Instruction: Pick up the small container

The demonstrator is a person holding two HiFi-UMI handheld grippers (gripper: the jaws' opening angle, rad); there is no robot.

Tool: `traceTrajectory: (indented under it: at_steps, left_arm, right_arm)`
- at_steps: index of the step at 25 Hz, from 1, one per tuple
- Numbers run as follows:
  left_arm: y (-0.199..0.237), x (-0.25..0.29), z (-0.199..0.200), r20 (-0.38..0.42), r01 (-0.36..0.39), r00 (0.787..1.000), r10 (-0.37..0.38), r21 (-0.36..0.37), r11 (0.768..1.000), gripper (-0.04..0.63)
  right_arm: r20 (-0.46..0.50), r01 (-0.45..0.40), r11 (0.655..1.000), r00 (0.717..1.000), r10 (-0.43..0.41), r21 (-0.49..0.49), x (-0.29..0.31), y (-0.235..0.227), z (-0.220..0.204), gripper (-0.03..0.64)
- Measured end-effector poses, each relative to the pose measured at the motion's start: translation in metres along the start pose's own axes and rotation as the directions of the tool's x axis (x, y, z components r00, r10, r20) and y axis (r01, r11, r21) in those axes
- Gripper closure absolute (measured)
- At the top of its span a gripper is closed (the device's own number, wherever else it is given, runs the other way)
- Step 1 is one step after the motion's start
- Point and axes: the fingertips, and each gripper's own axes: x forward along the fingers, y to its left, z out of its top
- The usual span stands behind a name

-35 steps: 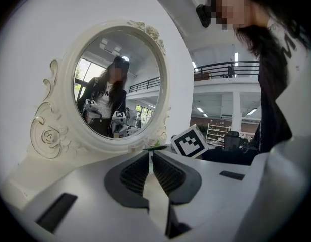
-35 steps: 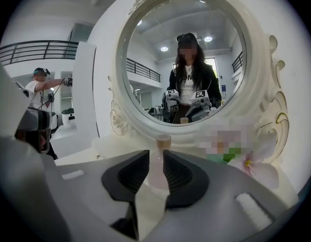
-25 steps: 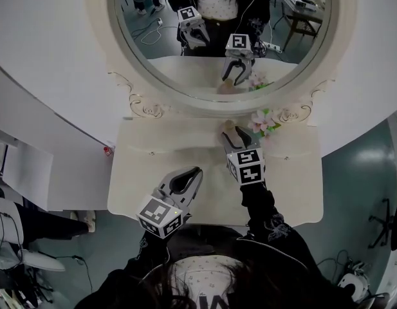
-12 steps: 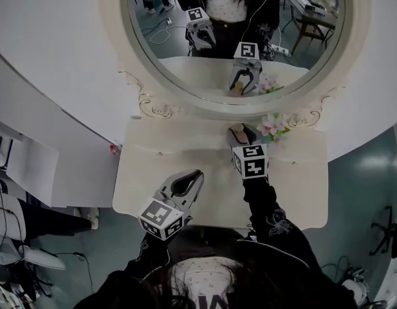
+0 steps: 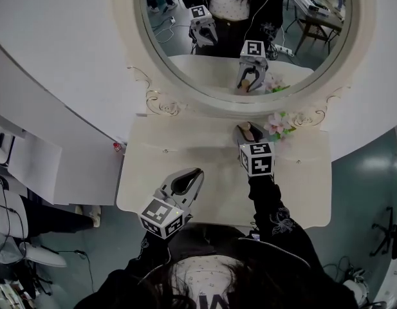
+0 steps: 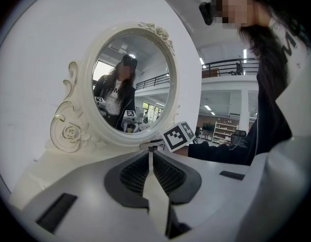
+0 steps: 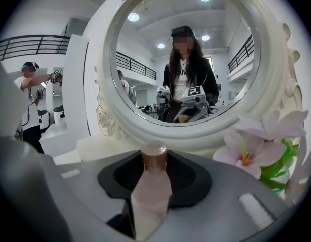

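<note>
**Item: small container [image 7: 153, 181].** Pale pink bottle with a brown cap, upright at the back of the counter [image 5: 185, 154]. It stands close before the frame of the round mirror [image 5: 249, 37], just beside the pink flowers [image 5: 276, 122].

**Item: my right gripper [image 5: 248, 130].** Its jaws have just been closing with the container between them. The pads now look to be against the bottle's sides, one on each flank, with the cap showing above them. (The neck is narrower than the body, so the hold is on the body.)

**Item: my left gripper [image 5: 187, 181].** Jaws together, nothing in them. It hangs over the near edge of the counter, well apart from the container.

**Status:** I judge the grasp just made and the lift not yet begun. The next move is straight up, kept clear of the mirror frame and the petals.
</note>
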Motion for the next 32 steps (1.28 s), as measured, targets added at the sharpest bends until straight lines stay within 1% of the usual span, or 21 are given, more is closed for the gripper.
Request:
traceTrajectory:
  at_steps: [5,12,21,29,32]
  left_arm:
    - [0.006,-0.011,0.0,0.005,-0.004,1.0,0.004,-0.001,1.0,0.592]
    - [0.014,-0.027,-0.003,0.007,0.012,1.0,-0.012,-0.002,1.0,0.592]
    - [0.022,-0.057,-0.006,0.017,0.04,0.999,-0.039,-0.002,0.999,0.592]
    - [0.023,-0.087,-0.028,-0.032,0.106,0.994,-0.106,0.008,0.994,0.555]
    - [0.022,-0.098,-0.048,-0.087,0.147,0.986,-0.145,0.016,0.989,0.504]
  right_arm:
    - [-0.01,-0.012,1.0,1.0,0.012,-0.006,-0.005,0.013,0.0,0.469]
    - [0.01,-0.043,0.999,0.999,0.043,0.002,-0.025,0.044,0.01,0.469]
    - [0.029,-0.086,0.996,0.996,0.086,-0.004,-0.066,0.103,0.023,0.469]
    - [0.045,-0.099,0.995,0.994,0.099,-0.005,-0.103,0.162,0.036,0.469]
    - [0.048,-0.101,0.995,0.994,0.101,-0.016,-0.116,0.186,0.039,0.469]
